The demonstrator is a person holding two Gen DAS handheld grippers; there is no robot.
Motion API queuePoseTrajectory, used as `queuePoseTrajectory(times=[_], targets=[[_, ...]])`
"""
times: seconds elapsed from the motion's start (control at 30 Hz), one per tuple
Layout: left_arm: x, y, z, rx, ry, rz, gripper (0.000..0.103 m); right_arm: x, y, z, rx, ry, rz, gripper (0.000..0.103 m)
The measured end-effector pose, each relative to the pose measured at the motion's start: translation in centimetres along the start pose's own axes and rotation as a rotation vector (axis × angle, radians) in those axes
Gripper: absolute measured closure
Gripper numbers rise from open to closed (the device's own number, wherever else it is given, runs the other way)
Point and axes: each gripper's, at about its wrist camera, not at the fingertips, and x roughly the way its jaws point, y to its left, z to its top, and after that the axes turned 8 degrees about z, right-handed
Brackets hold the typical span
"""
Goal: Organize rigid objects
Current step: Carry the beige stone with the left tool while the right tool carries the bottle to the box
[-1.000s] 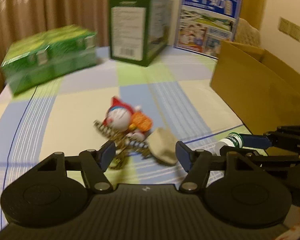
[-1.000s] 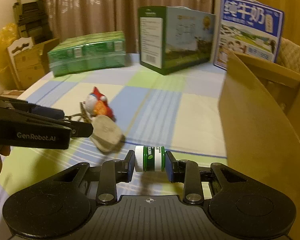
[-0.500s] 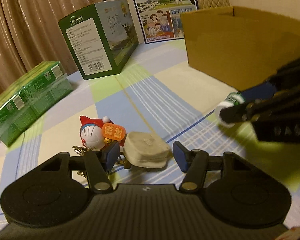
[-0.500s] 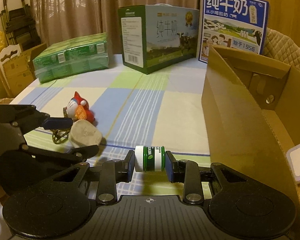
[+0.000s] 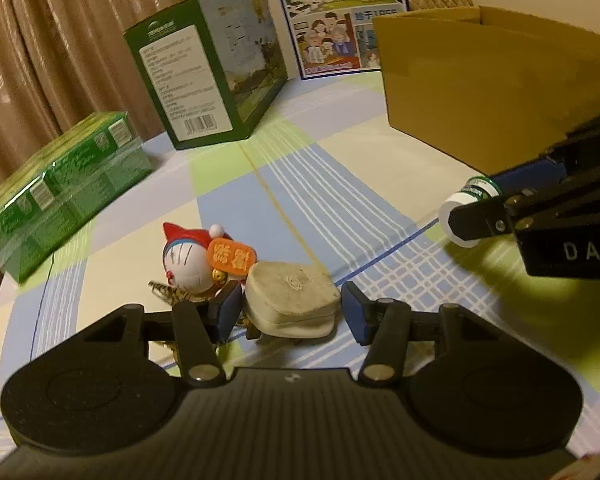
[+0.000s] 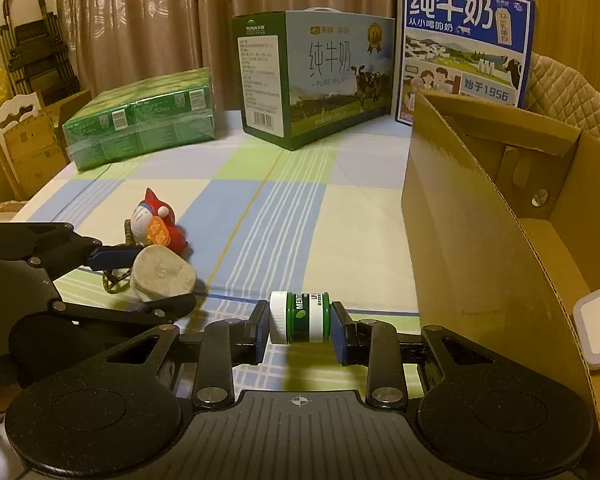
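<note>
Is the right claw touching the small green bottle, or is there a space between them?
Touching. The right wrist view shows both pads of the right claw pressed flat against the ends of the small green bottle, with no gap.

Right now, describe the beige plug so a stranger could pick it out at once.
Start at the checked tablecloth and find the red-hatted cat figurine near its front edge. The beige plug lies just beside it, between the closing fingers of the left tool. It is the only plain, rounded, off-white thing there; its neighbour is brightly coloured.
</note>
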Motion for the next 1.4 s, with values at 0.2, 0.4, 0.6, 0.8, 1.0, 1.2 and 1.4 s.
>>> queuePoseTrajectory(times=[0.2,0.4,0.6,0.8,1.0,1.2,1.4], targets=[[-0.9,1.1,-0.1,-0.070,0.035,-0.016,0.054,0.1,0.0,0.1,0.005,0.002,0.003,0.075],[-2.0,1.3,-1.0,-0.129,0.072,-0.035,0.054,-0.1,0.2,0.0,0.012,0.003,0.010,0.075],[-3.4,0.8,-1.1,-0.136,0.071,-0.065,0.054,-0.6,0.3,0.1,0.011,-0.005,0.021,0.075],[-5.2,1.4,-1.7,-0.193,0.081,-0.068,0.054,-1.9,1.0,0.0,0.017,-0.020,0.041,0.075],[-7.6,2.0,-2.2,-0.259,0.090,-0.071,0.054,-4.5,1.9,-0.6,0.034,-0.034,0.051,0.075],[-10.4,2.1,-2.1,-0.317,0.086,-0.075,0.054,-7.9,3.5,-2.0,0.017,-0.030,0.049,0.075],[-13.6,2.4,-1.0,-0.353,0.065,-0.063,0.054,-11.5,4.3,-2.6,0.017,-0.047,0.040,0.075]])
